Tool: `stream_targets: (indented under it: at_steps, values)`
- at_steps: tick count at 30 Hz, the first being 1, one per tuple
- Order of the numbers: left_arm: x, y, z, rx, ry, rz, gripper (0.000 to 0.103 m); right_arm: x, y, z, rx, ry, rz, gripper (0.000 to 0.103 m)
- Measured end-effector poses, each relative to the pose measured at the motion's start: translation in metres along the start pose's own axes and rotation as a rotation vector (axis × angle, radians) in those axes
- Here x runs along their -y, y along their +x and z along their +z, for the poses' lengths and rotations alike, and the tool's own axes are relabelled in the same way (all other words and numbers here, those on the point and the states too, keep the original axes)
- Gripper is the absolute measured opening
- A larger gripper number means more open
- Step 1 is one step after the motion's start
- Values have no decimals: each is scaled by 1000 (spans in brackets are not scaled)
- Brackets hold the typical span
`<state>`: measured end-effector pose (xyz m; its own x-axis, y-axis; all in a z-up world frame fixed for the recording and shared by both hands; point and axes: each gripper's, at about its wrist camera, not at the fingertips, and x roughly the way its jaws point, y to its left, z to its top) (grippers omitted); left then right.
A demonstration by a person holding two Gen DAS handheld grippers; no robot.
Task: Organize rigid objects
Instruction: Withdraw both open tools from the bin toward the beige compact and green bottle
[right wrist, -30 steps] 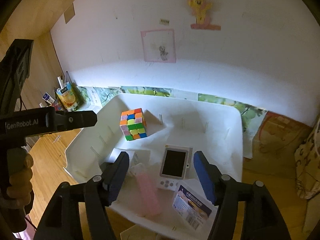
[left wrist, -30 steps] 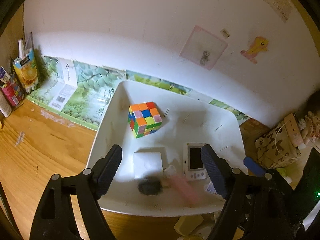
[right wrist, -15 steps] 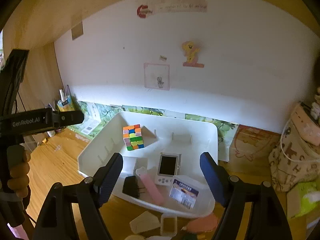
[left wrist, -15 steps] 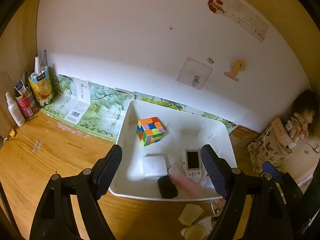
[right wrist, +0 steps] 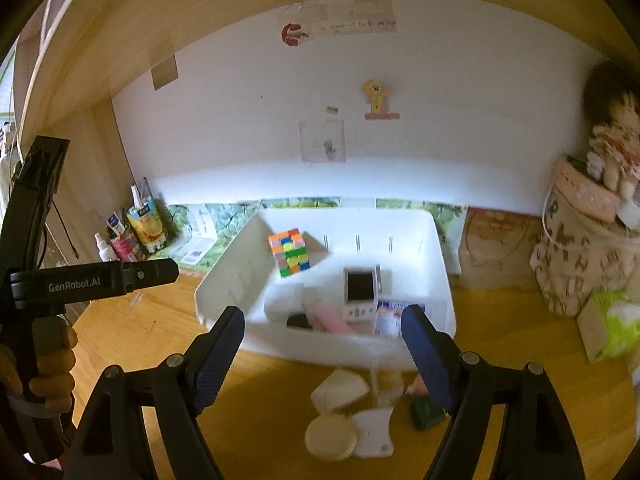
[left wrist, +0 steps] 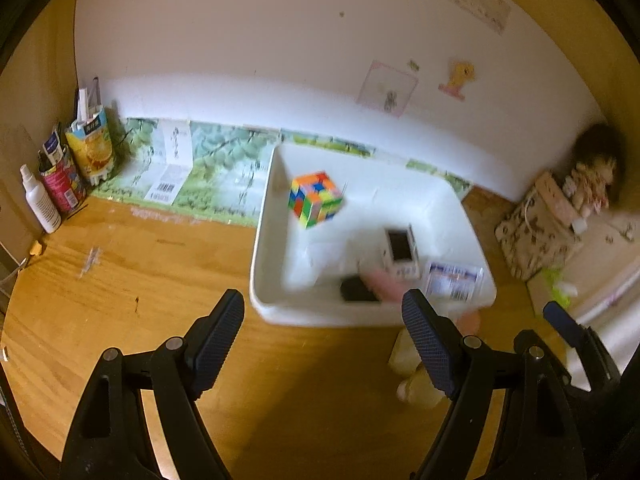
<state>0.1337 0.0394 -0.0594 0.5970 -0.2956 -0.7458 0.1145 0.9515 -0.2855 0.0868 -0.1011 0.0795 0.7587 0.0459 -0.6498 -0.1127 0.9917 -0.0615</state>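
Both cameras looked forward and down along their own fingers toward the white bin [left wrist: 276, 312] on the wooden desk [left wrist: 120, 280], from in front of the bin's near rim and somewhat above it. The left wrist view stood off to the bin's left, so the bin sat right of centre, and the right gripper [left wrist: 568, 328] edged in beside it. The right wrist view faced the bin [right wrist: 224, 280] more squarely, with the left gripper [right wrist: 120, 276] at its left. Both shared the bin, its contents and the back wall [right wrist: 440, 140]
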Motion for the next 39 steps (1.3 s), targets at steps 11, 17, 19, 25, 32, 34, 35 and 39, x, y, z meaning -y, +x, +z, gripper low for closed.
stream_targets:
  at_steps: [11, 17, 19, 25, 32, 34, 35, 39]
  values:
    - [-21, 12, -54, -186, 71, -12, 84, -13, -24, -72, -53, 98, -150, 81]
    - [-15, 20, -66, -272, 114, -55, 84, -16, -38, -94, -99, 101, -213, 81]
    - [-12, 21, -69, -287, 138, -73, 84, -13, -43, -96, -101, 105, -233, 81]
    - [-2, 29, -75, -338, 165, -95, 84, 0, -41, -94, -114, 110, -288, 81]
    - [13, 43, -81, -389, 156, -109, 84, 21, -24, -94, -161, 131, -268, 81]
    - [19, 48, -82, -407, 150, -101, 84, 26, -19, -96, -184, 127, -256, 81]
    - [23, 50, -83, -414, 145, -97, 84, 29, -17, -97, -195, 121, -246, 81]
    - [43, 60, -85, -434, 135, -71, 84, 46, -6, -101, -234, 83, -199, 81]
